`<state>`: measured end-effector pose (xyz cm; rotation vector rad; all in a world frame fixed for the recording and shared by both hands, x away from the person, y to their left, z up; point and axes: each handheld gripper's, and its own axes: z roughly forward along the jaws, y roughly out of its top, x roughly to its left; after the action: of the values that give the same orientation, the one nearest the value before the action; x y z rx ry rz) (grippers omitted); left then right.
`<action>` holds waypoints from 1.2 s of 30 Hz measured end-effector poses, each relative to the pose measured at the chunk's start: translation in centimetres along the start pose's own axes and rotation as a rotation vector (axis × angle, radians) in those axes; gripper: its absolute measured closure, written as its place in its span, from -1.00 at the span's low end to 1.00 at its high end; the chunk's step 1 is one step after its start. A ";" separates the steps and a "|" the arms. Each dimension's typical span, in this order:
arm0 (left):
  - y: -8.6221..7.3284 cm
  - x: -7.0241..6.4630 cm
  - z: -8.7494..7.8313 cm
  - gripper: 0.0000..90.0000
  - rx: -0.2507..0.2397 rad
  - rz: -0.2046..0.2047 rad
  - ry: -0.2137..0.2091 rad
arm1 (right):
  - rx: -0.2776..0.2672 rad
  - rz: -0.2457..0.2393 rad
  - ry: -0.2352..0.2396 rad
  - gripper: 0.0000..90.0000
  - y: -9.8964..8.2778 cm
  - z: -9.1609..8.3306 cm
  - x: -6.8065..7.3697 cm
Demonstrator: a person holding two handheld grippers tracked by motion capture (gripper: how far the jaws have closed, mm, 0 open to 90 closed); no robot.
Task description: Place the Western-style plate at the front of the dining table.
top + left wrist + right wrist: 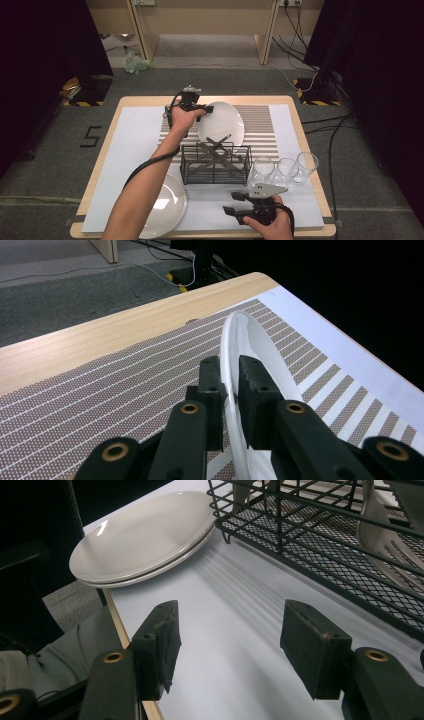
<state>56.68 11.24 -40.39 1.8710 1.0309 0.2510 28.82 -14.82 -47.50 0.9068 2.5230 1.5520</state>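
The left gripper (pixel 205 108) holds a white plate (pixel 222 123) on edge just behind the black wire rack (pixel 216 164), over the striped mat (pixel 260 125). In the left gripper view its two black fingers (pixel 212 390) sit one on each face of the plate's (pixel 240 340) thin rim, very close to it; whether both pads truly press cannot be made out for certain, though the plate standing upright suggests a pinch. The right gripper (pixel 250 200) waits in front of the rack, near the table's front edge, its fingers (pixel 160 640) well apart with nothing between them. A stack of plates (pixel 140 537) lies flat to the left of the rack, and three clear glasses (pixel 284 170) stand to its right. The plate looks stiff, glazed and brittle, probably slippery, and heavy enough to swing when held at one spot, so a grip deep on the rim seems safest.
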 end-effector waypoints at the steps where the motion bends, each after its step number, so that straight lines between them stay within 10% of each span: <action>1: 0.0 0.1 0.0 0.78 0.000 -0.003 0.001 | -0.002 0.000 0.000 -0.09 0.0 0.0 0.0; 12: -0.9 1.0 0.1 0.72 0.018 -0.021 0.023 | -0.003 0.002 0.000 -0.09 0.0 0.0 0.0; 36: -4.8 4.6 0.8 0.62 0.046 -0.196 0.013 | 0.004 0.002 0.005 -0.10 0.0 0.1 0.0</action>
<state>57.36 15.11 -45.83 1.7962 1.2288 0.1252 28.84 -14.76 -47.58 0.9081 2.5302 1.5518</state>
